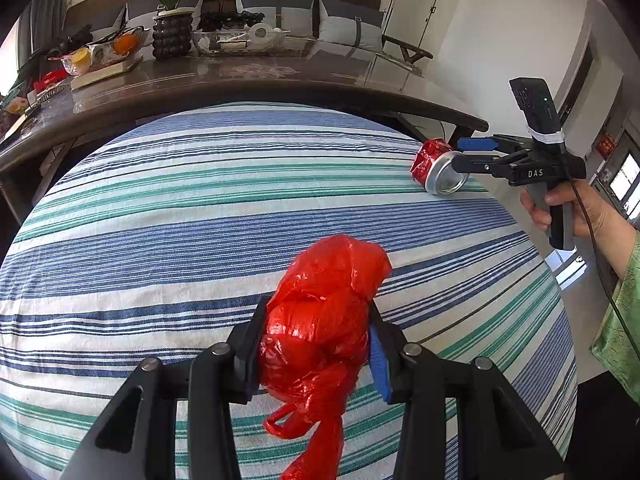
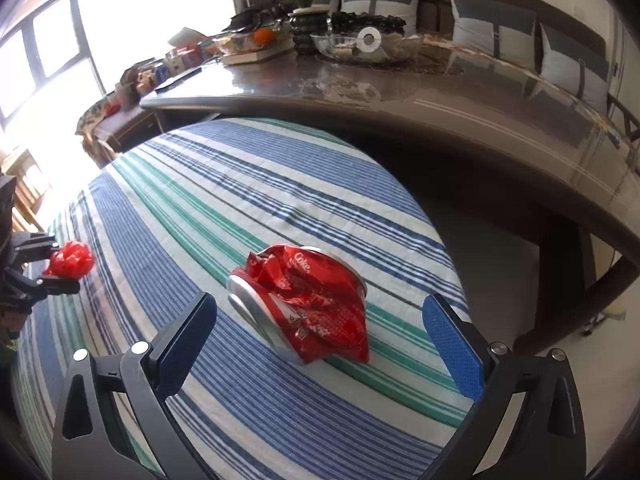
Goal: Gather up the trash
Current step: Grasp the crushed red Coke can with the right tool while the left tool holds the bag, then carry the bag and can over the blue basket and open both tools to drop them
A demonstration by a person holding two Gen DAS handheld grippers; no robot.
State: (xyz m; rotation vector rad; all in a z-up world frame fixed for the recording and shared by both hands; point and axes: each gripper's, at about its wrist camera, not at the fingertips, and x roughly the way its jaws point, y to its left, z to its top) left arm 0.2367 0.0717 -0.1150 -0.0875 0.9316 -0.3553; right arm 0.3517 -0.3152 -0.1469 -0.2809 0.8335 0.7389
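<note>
My left gripper (image 1: 316,316) is shut on a knotted red plastic bag (image 1: 324,320), held just above the striped cloth; the bag's loose tail hangs below the pads. From the right wrist view the same red plastic bag (image 2: 72,264) shows small at the far left in the left gripper (image 2: 60,266). A crushed red cola can (image 2: 308,304) lies on its side on the cloth. My right gripper (image 2: 320,320) stands open around it, its pads well apart from the can. In the left wrist view the crushed red cola can (image 1: 438,166) sits at the cloth's right edge with the right gripper (image 1: 458,156) at its silver end.
A blue, green and white striped cloth (image 1: 200,220) covers the low surface. Behind it runs a dark glossy table (image 2: 440,92) with a potted plant (image 1: 172,20), glass bowls (image 1: 240,42), fruit and books. A sofa with grey cushions (image 1: 348,24) lines the wall. A person's hand (image 1: 580,208) and green sleeve hold the right gripper.
</note>
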